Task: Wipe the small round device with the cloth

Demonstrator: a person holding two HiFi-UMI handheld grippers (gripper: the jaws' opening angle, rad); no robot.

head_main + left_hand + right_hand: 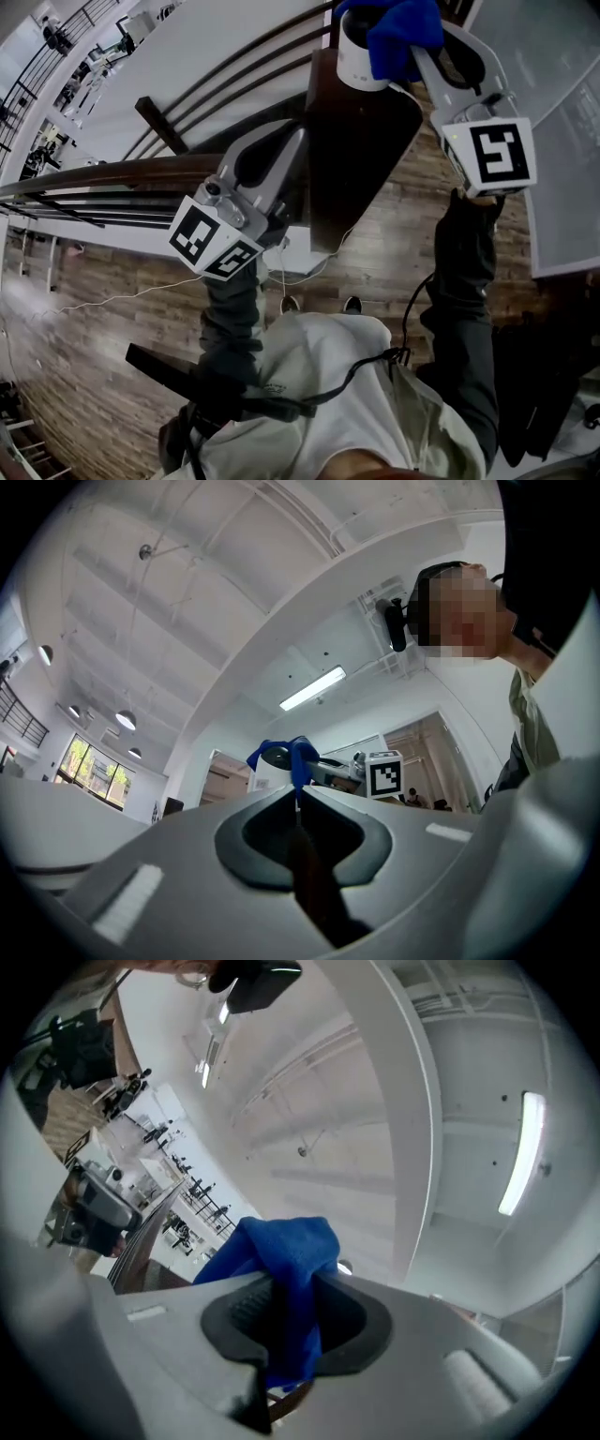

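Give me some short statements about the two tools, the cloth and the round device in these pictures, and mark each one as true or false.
1. The right tool is closed on the blue cloth. True.
2. The left tool holds the white round device. False: its jaws are together with nothing between them, and it is apart from the device.
3. The cloth lies against the top of the device. True.
4. The device stands on the wooden floor. False: it stands on a dark raised surface, with the floor far below.
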